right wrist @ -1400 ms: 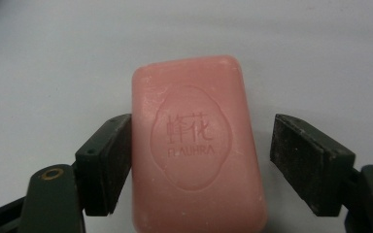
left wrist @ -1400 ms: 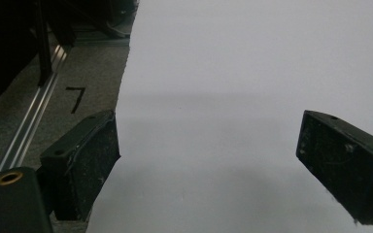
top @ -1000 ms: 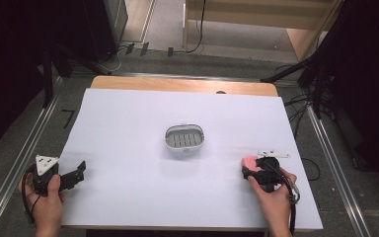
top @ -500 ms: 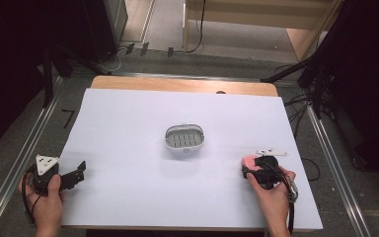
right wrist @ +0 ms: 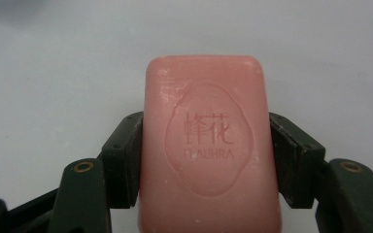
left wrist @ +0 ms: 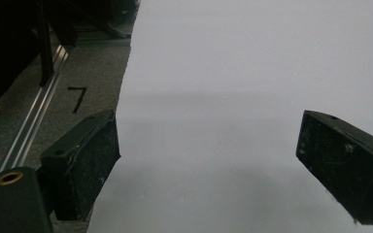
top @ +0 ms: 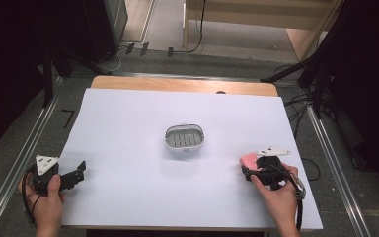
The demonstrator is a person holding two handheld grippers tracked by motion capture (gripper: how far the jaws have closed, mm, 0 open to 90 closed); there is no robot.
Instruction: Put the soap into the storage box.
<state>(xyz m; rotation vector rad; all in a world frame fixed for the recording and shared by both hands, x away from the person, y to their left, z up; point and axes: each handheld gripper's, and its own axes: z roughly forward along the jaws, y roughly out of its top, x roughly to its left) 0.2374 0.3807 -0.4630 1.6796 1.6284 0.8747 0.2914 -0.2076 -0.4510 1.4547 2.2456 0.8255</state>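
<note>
From the high view I can't make out much of the soap (top: 249, 161): my right gripper (top: 256, 170) and right hand (top: 275, 185) cover most of it, leaving just a pink corner at the near right of the bench (top: 128, 128). In the right gripper view the bar's (right wrist: 208, 145) lower end is cut off by the frame. The stamped oval on its top carries two characters and a line of letters below that I can only half read. The bar is pink, rectangular with rounded corners, its face slightly scuffed and speckled white. My right jaws are closed against its two long sides, holding it flat over the white sheet.

My left gripper (top: 71, 175) sits at the near left edge of the bench, in my left hand (top: 47, 202). In the left gripper view its jaws stand wide apart with nothing between them but white sheet; a "7" mark (left wrist: 77, 97) shows on the floor beside the bench.

A small grey dish (top: 185, 138) with a slotted bottom rests mid-bench, well apart from both grippers.
</note>
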